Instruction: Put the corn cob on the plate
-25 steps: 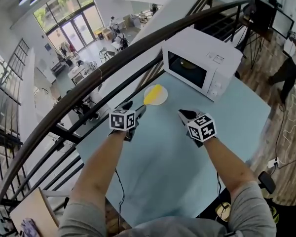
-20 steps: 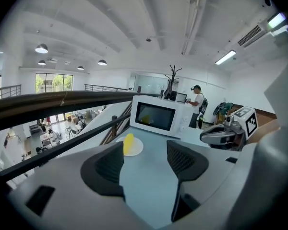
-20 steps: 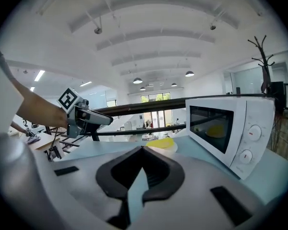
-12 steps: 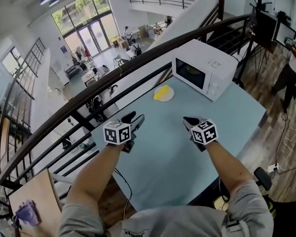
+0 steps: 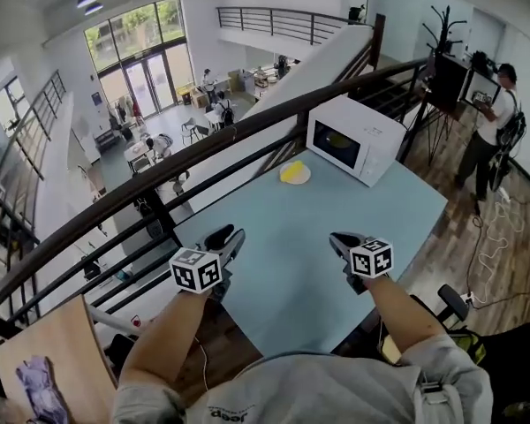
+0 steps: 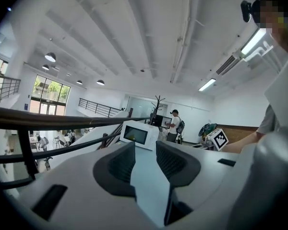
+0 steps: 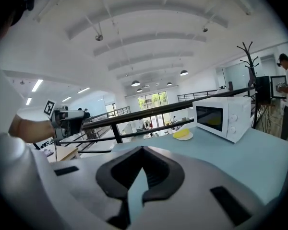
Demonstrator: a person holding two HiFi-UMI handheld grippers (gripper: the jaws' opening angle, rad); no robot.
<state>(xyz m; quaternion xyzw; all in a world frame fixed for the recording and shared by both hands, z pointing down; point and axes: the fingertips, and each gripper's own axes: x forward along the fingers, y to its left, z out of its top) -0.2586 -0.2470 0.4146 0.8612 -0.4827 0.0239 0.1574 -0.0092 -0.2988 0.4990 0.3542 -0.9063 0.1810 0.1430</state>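
2 views show corn cob (image 7: pixel 181 133) on plate (image 7: pixel 187 137) | left gripper view: microwave (image 6: pixel 139 134)

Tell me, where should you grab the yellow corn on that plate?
Probably pinch the corn cob across its middle, coming down from above on the near side. It lies flat and low on the plate, the microwave stands close on its right, and the railing runs behind it.

The corn cob (image 5: pixel 290 171) on its plate (image 5: pixel 305 177) beside the microwave (image 5: pixel 371 153) is too small in the head view to show its outline. A yellow thing (image 5: pixel 338 140), perhaps food, shows inside the microwave, and the person's arms (image 5: pixel 172 334) hide the near edge of the table (image 5: pixel 327 228).
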